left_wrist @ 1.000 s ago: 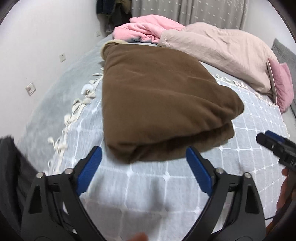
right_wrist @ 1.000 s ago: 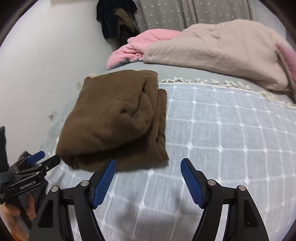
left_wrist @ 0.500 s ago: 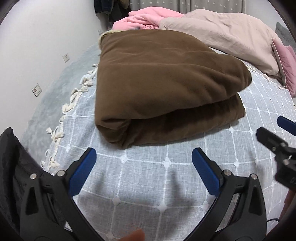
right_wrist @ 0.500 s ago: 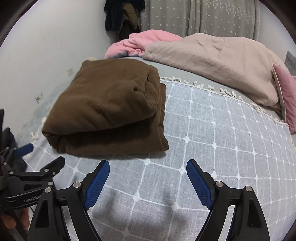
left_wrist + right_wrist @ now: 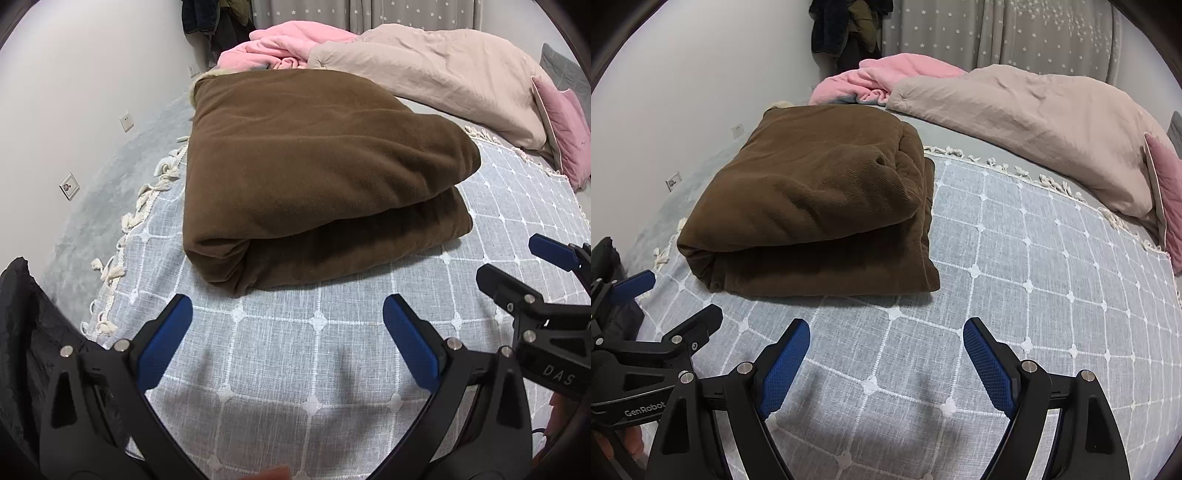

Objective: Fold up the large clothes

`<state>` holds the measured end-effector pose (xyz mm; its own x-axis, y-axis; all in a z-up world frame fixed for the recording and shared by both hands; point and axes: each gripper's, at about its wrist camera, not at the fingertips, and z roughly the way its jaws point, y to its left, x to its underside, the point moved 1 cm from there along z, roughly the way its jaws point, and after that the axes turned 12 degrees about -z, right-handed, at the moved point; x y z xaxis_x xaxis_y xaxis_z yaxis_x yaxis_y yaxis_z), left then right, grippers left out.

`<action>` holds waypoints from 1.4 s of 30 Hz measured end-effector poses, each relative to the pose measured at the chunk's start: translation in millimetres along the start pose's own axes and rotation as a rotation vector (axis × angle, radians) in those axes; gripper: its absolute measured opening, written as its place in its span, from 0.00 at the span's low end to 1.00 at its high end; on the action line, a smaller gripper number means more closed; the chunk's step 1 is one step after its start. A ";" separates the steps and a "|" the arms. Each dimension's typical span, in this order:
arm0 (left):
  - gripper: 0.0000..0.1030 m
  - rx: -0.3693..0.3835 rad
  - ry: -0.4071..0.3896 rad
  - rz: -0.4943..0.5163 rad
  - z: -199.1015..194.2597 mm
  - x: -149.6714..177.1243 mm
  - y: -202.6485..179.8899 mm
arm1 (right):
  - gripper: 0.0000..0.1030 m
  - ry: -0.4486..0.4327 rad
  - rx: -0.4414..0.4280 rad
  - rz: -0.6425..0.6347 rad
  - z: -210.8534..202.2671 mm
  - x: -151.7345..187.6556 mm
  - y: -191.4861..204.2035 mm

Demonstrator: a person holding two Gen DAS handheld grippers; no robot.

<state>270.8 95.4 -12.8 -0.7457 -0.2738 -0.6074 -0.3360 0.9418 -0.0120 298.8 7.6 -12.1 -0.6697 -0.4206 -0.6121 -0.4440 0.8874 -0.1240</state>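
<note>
A thick brown garment [image 5: 310, 166] lies folded in a stacked rectangle on the grey checked bedspread [image 5: 314, 369]; it also shows in the right wrist view [image 5: 820, 206]. My left gripper [image 5: 288, 336] is open and empty, hovering over the bedspread a little short of the fold's near edge. My right gripper [image 5: 886, 362] is open and empty, also short of the garment. Each gripper shows at the edge of the other's view: the right one [image 5: 517, 273] and the left one [image 5: 668, 306].
A beige duvet [image 5: 443, 77] and a pink blanket [image 5: 280, 48] are heaped at the far end of the bed. A pink pillow [image 5: 565, 125] lies at the right. The white wall [image 5: 74, 92] runs along the left. Dark fabric [image 5: 22, 332] hangs at the lower left.
Both grippers have drawn back from the folded garment and risen a little, so more bedspread shows between the fingers and the fold. The garment has not moved.
</note>
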 end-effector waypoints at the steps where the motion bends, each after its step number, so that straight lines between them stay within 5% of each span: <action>1: 0.99 0.000 -0.001 0.001 -0.1 -0.2 -0.1 | 0.84 0.000 0.000 -0.003 -0.4 -0.1 0.6; 42: 0.99 -0.016 -0.018 -0.006 -5.6 -3.2 6.3 | 0.84 -0.009 -0.008 -0.016 -1.7 -0.5 1.1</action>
<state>267.9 101.1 -6.5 -0.7333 -0.2762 -0.6212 -0.3501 0.9367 -0.0031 297.6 8.5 -10.6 -0.6570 -0.4330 -0.6171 -0.4592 0.8791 -0.1280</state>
